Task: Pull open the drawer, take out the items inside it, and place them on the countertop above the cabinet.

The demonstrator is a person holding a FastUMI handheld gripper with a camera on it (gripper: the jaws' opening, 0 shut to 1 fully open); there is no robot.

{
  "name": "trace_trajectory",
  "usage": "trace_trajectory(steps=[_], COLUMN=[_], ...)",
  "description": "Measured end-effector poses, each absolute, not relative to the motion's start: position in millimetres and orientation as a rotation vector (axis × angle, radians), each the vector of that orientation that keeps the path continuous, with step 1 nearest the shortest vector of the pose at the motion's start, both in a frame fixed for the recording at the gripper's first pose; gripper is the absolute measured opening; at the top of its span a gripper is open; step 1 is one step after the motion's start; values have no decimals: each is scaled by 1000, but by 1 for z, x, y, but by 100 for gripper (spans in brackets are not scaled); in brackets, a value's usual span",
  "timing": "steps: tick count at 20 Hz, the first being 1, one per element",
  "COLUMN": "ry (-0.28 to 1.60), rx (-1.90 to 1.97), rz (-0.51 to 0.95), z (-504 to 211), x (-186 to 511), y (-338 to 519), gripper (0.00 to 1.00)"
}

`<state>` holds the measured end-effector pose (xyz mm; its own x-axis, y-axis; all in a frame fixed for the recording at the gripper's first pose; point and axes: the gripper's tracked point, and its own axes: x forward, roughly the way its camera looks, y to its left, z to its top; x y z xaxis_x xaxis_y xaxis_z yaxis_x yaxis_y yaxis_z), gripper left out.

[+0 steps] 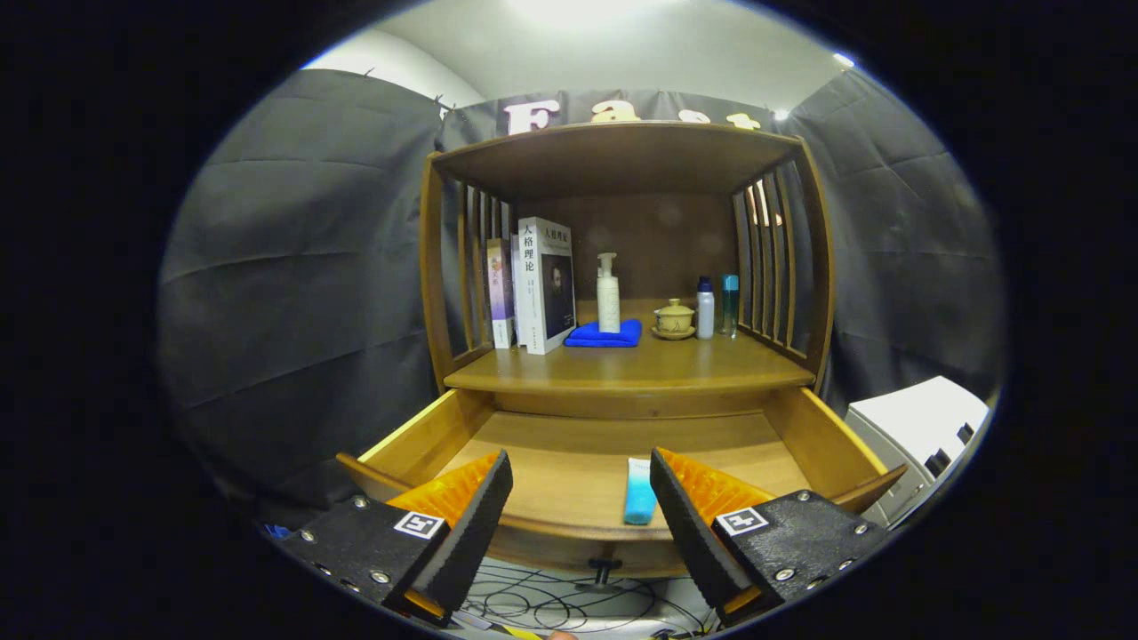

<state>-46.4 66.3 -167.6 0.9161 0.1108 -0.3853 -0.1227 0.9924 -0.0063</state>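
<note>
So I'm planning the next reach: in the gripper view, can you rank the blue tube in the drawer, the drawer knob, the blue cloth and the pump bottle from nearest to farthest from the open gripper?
From the gripper, fingers open:
1. Blue tube, in the drawer beside one finger.
2. Drawer knob, on the drawer front between the fingers; nearly as close.
3. Blue cloth, on the countertop beyond the drawer.
4. Pump bottle, standing just behind the cloth.

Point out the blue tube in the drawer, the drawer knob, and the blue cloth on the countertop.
blue tube (639,492), gripper view, middle of its body.
drawer knob (604,569), gripper view, its stem below the drawer front.
blue cloth (605,336), gripper view, folded front edge.
</note>
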Motion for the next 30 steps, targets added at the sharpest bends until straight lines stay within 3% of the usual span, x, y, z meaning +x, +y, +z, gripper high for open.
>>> trace_trajectory(steps=[15,23,30], ry=[889,1103,1284], rx=[-46,-69,-99], rz=[-129,-276,-253], z=[-262,-316,-355], x=[46,47,28], y=[38,-2,-5], gripper=[96,96,96])
